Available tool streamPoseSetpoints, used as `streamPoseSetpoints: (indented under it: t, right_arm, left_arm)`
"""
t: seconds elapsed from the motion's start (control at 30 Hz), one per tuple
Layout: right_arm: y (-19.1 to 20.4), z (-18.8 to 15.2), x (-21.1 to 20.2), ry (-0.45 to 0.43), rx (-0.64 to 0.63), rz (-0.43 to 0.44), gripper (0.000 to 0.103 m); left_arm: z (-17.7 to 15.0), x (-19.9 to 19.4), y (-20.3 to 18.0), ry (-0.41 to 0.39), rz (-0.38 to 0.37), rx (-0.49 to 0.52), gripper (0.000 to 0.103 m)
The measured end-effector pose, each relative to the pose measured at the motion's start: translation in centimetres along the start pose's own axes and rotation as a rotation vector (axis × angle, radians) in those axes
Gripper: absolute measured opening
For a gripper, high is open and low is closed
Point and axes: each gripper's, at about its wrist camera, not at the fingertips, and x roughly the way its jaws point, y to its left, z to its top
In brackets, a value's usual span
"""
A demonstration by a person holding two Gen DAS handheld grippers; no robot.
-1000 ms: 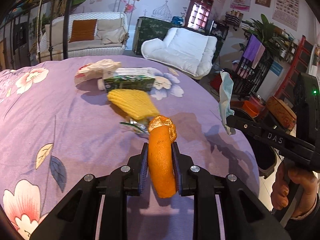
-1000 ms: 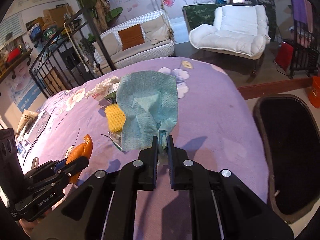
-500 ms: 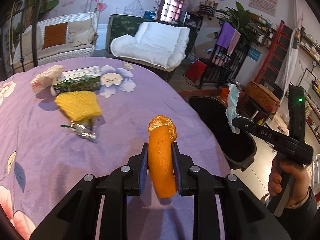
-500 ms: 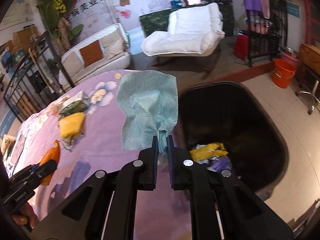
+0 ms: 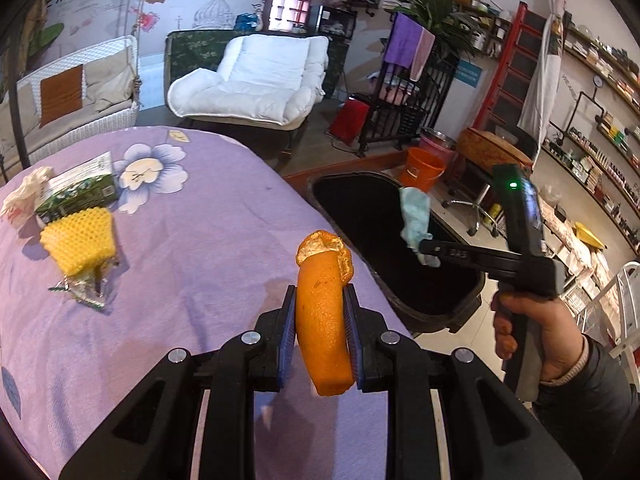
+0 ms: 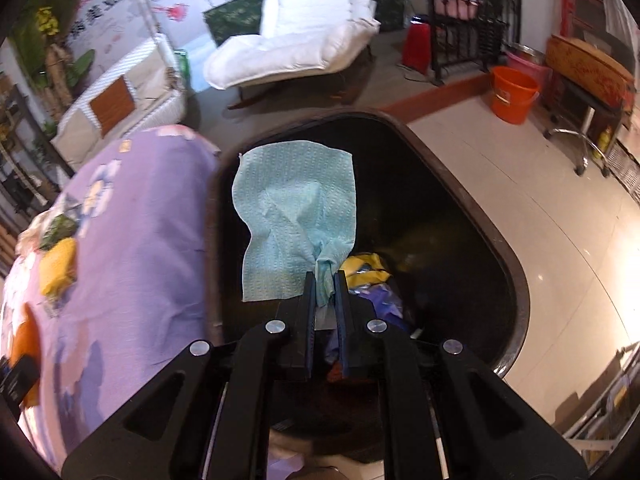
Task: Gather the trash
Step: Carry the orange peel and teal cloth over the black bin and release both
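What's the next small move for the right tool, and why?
Probably open the right tool: it pinches the light blue paper towel directly over the black trash bin, which already holds yellow and purple scraps, so the towel should drop in.

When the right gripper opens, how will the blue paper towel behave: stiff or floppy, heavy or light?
The blue paper towel looks thin and creased where the right gripper pinches it, so it is probably floppy and light. Released over the black bin, it would likely flutter down rather than drop straight.

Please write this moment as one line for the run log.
left gripper: shut on orange peel, over table | right gripper: shut on blue wipe, over trash bin | phase: carry, not released
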Motion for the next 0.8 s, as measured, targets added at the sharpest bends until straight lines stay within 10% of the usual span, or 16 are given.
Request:
streamPoseSetpoints:
  t: [0.1, 0.8]
  right_arm:
    - [-0.9, -0.2, 0.3, -0.007, 0.043, -0.009, 0.059]
    - [-3.8, -3.4, -6.8, -0.202, 0.135, -0.064, 0.064]
  left_arm:
    - [0.6, 0.9, -0.7, 0.016, -0.026, 0.011, 0.023]
    - [3.7, 9.7, -7.2, 0.155, -0.127, 0.110, 0.023]
